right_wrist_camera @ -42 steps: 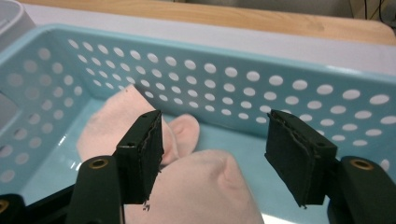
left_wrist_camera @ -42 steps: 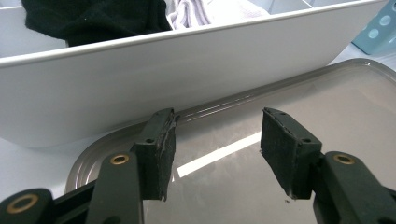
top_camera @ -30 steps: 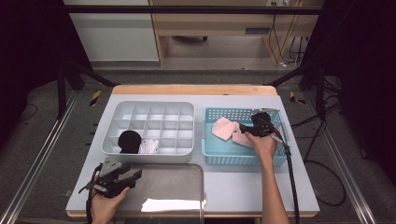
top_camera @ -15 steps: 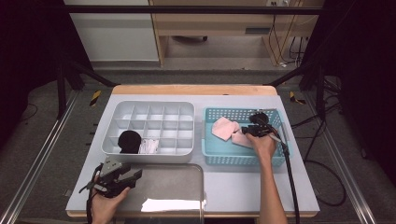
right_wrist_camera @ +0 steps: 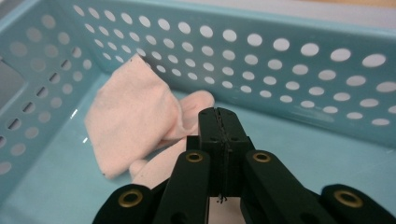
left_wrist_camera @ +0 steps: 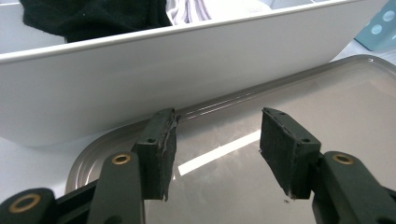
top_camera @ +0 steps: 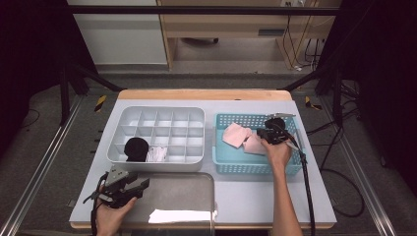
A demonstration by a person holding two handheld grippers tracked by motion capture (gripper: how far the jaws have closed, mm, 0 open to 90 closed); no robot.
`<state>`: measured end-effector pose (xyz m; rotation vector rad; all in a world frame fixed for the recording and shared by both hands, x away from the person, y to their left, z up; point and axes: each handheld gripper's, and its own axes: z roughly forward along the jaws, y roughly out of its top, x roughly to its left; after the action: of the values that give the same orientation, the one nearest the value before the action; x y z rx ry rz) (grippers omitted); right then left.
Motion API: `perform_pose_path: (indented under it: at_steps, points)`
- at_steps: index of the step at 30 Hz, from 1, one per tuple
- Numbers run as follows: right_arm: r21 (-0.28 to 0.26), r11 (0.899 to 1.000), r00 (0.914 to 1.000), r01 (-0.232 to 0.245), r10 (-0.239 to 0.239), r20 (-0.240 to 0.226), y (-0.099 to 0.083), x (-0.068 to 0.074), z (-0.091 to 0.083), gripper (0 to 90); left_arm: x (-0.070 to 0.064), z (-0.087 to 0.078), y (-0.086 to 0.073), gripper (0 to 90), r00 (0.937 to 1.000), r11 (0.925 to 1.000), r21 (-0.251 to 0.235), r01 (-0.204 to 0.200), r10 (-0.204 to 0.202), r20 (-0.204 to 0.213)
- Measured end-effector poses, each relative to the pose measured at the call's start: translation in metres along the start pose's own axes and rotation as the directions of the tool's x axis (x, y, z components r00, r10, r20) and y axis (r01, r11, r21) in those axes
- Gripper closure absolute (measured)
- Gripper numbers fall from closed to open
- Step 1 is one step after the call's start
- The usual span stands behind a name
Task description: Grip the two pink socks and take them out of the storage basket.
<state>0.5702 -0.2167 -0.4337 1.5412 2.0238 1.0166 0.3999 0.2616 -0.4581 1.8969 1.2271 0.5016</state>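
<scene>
Now: right tongs closed in the basket

Right tongs (right_wrist_camera: 219, 122) shut tight, jaws pressed together, reaching into one blue basket (top_camera: 226, 162) over two pink cloths (right_wrist_camera: 133, 119). Left tongs (left_wrist_camera: 217, 149) parted, low above one grey tray (left_wrist_camera: 355, 93), beside one white divided bin (top_camera: 162, 112) on the surface.

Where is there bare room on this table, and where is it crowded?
Bare table lies between the grey lid and the right forearm, nearer than the blue basket. Most cells of the white divided tray are bare. Crowded: the basket, with pink cloths and the right gripper.
</scene>
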Motion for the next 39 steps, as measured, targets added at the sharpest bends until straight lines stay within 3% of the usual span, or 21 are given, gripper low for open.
perform_pose_path:
  at_steps: [3,6,11,13,15,17,20,26,28,31,35,39]
  points:
    - [-0.028,1.000,1.0000,0.002,-0.003,-0.003,0.000,0.001,-0.003,90.0,0.000,0.000,0.000,44.9,1.0000,1.0000,0.001,-0.001,0.001,-0.001]
    - [-0.021,1.000,1.0000,0.008,-0.008,0.006,0.000,0.001,-0.002,89.7,0.000,0.000,0.000,44.9,1.0000,1.0000,0.003,-0.003,0.003,0.001]
    - [0.041,0.999,0.9999,-0.008,0.007,0.008,-0.002,-0.002,0.007,61.7,0.000,0.000,0.000,44.8,1.0000,1.0000,0.003,-0.003,0.003,0.001]
    - [0.059,0.998,0.9996,0.006,-0.008,0.028,-0.003,-0.002,0.009,55.7,0.000,0.000,0.000,44.8,1.0000,1.0000,0.004,-0.005,0.005,0.002]
    - [0.083,0.997,0.9998,-0.006,0.005,0.019,-0.004,-0.002,0.013,45.7,-0.001,0.001,0.000,44.8,1.0000,1.0000,0.005,-0.005,0.005,0.003]
    - [0.110,0.994,0.9997,-0.007,0.005,0.025,-0.005,-0.002,0.017,43.7,-0.001,0.002,0.000,44.8,1.0000,1.0000,0.005,-0.004,0.004,0.004]
    - [0.130,0.991,0.9997,-0.019,0.017,0.019,-0.005,-0.002,0.018,47.6,-0.001,0.002,-0.001,44.8,1.0000,1.0000,0.007,-0.004,0.004,0.003]
    - [0.163,0.987,0.9998,-0.012,0.014,-0.011,-0.004,-0.002,0.019,80.5,0.000,0.003,-0.001,44.9,1.0000,1.0000,0.009,-0.002,0.002,0.005]
    - [0.158,0.987,0.9996,-0.007,0.011,-0.025,-0.003,-0.002,0.018,83.0,0.000,0.003,-0.001,44.9,1.0000,1.0000,0.008,-0.001,0.001,0.005]
    - [0.118,0.993,0.9996,0.000,0.004,-0.027,-0.002,-0.001,0.014,84.0,0.000,0.002,-0.001,44.9,1.0000,1.0000,0.006,0.001,-0.001,0.005]
    - [0.025,1.000,0.9996,0.000,0.000,-0.029,0.000,-0.002,0.004,83.8,0.000,0.002,0.000,44.9,1.0000,1.0000,0.005,0.002,-0.002,0.007]
    - [-0.086,0.996,0.9989,-0.009,0.005,-0.046,0.003,-0.001,-0.009,83.7,0.000,0.003,0.000,44.9,1.0000,1.0000,0.007,0.002,-0.002,0.006]
